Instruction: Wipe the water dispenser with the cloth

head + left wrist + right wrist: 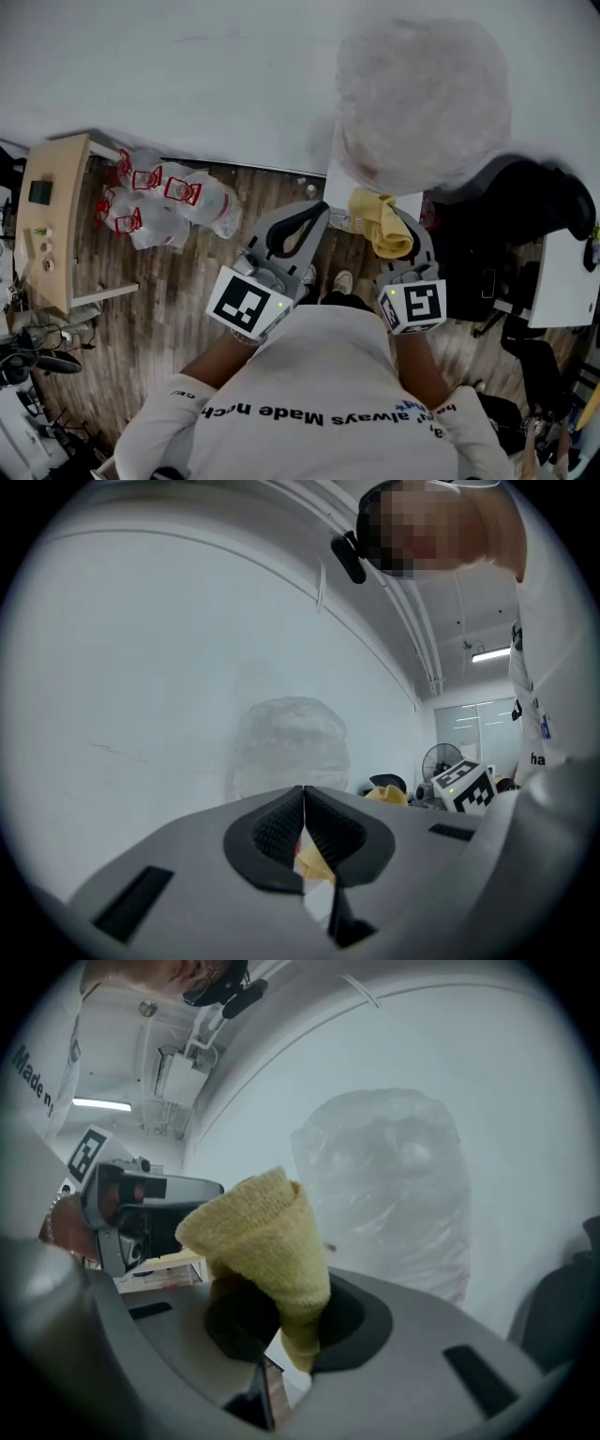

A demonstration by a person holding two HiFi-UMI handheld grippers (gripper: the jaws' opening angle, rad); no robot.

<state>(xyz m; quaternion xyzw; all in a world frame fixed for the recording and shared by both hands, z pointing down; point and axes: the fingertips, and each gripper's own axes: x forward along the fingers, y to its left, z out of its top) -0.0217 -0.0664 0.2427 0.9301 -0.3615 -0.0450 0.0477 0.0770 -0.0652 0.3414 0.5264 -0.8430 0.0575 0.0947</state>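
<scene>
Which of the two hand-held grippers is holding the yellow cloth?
The right hand-held gripper: its jaws are shut on the cloth. The left hand-held gripper has its jaws together, with nothing between.

— Where is the cloth [267, 1241]?

— Pinched between the 2 jaws of the right hand-held gripper [281, 1326]. It is yellow terry, rolled into a loose cone that stands up out of the jaws, with a short tail hanging below them. From the head view the cloth [380, 223] hangs folded, just in front of the dispenser.

— And the water dispenser [422, 94]?

— It stands upright against the pale wall [187, 66]. Its rounded top is covered in cloudy plastic wrap [394, 1176], and the cloth is near it but not touching.
</scene>
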